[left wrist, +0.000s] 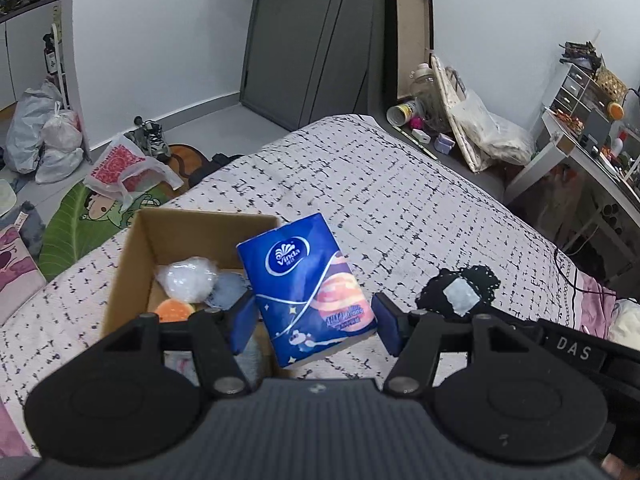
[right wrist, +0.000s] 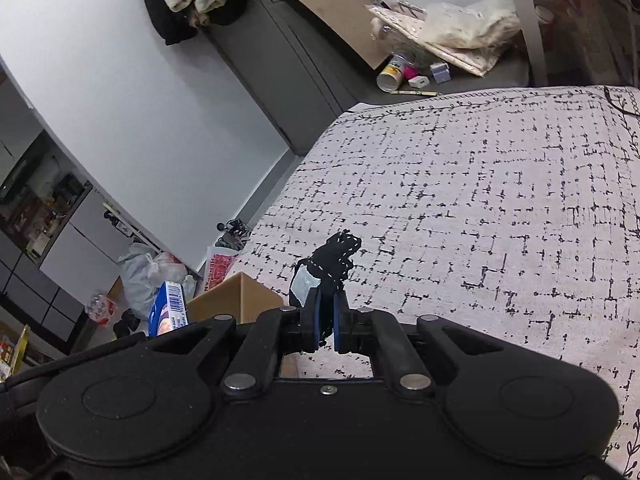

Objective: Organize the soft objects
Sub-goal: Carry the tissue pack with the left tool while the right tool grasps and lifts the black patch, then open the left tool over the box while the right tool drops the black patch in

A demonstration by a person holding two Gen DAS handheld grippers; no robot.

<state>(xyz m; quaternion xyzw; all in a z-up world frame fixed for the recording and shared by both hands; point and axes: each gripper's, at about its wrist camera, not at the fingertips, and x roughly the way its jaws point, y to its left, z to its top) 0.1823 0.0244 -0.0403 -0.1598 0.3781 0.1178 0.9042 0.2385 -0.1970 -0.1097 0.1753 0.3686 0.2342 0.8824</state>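
Left gripper [left wrist: 316,326] has its fingers clamped on the tissue pack [left wrist: 306,286], long axis pointing away, hanging just right of the box [left wrist: 132,264] near the bed's [left wrist: 400,208] left edge, while right gripper [right wrist: 327,320], fingers pinched on the black cloth [right wrist: 336,256], trails farther right.

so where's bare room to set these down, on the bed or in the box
Bare: the checked bedspread beyond the blue tissue pack and black fabric piece, out to its far edge. Crowded: the open cardboard box, floor taken by a white bundle, grey cloth and an orange thing.
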